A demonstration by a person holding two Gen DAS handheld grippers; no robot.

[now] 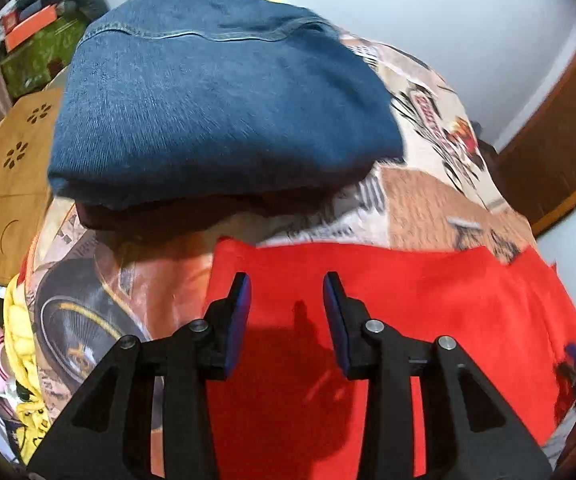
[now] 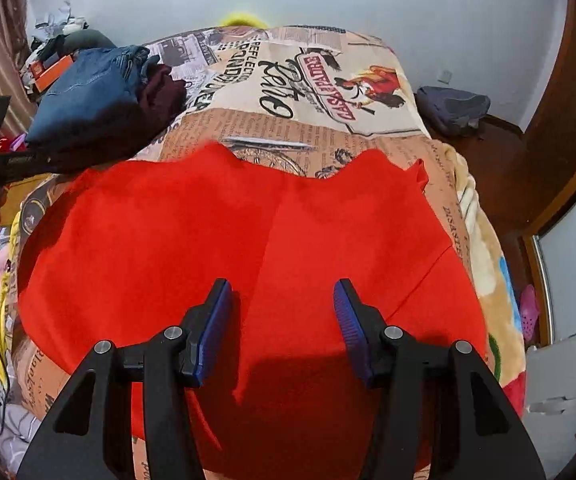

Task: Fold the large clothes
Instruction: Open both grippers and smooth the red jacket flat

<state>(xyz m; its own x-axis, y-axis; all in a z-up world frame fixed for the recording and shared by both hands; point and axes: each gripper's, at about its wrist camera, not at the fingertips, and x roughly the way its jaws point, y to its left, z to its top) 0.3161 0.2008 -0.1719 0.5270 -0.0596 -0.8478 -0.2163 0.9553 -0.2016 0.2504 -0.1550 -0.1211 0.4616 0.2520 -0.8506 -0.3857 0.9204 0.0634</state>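
A red garment (image 1: 428, 300) lies spread flat on the printed bedspread (image 1: 420, 196). My left gripper (image 1: 288, 292) hovers over the garment's left part, open, with nothing between its blue pads. In the right wrist view the red garment (image 2: 167, 232) fills the near bed, with a lengthwise crease down its middle and a wavy far edge. My right gripper (image 2: 281, 296) stands open above that crease and holds nothing. Folded blue jeans (image 1: 215, 112) rest on a dark maroon garment (image 1: 127, 216) at the bed's far left; both the jeans (image 2: 83, 96) and the maroon garment (image 2: 163, 88) also show in the right wrist view.
A wooden piece with flower cut-outs (image 1: 11, 168) stands left of the bed, and a yellow cloth (image 1: 19, 332) hangs at the bed's left edge. A grey bag (image 2: 452, 110) lies on the floor at the far right by a wooden door frame (image 2: 560, 120). Clutter fills the far left corner (image 2: 47, 56).
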